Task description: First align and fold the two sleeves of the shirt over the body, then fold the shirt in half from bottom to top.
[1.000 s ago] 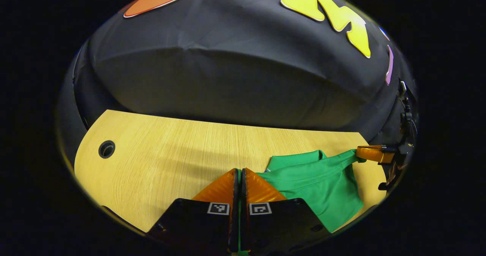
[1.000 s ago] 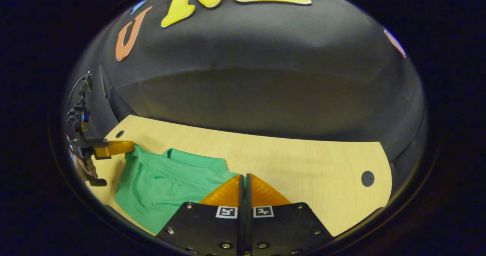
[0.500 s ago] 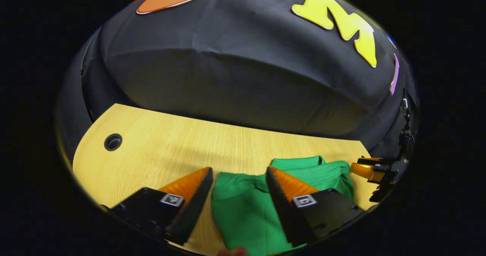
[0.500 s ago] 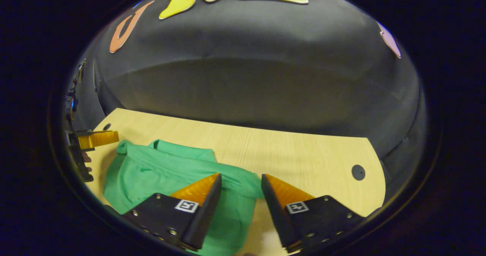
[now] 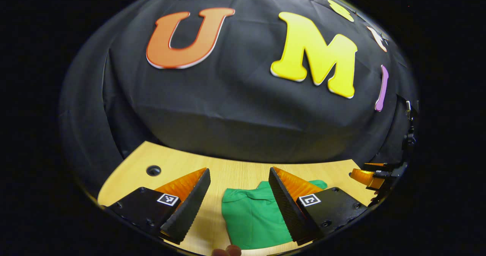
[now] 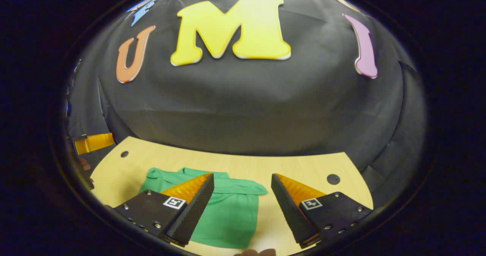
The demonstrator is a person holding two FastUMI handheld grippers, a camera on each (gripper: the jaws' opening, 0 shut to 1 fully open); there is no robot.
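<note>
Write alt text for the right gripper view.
A folded green shirt lies on a wooden table, with the right gripper open above it, gripping nothing. The left gripper shows at the far left edge.

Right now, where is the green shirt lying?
The green shirt lies folded on the wooden table. In the right gripper view it sits left of centre, under the open right gripper.

The shirt lies flat on the tabletop, near its front edge and well short of the back edge, where the booth wall rises. In the left gripper view, a cable hole sits by the tabletop's back left corner. In the right gripper view, the shirt lies between two holes, one toward the back left corner, the other toward the right edge.
</note>
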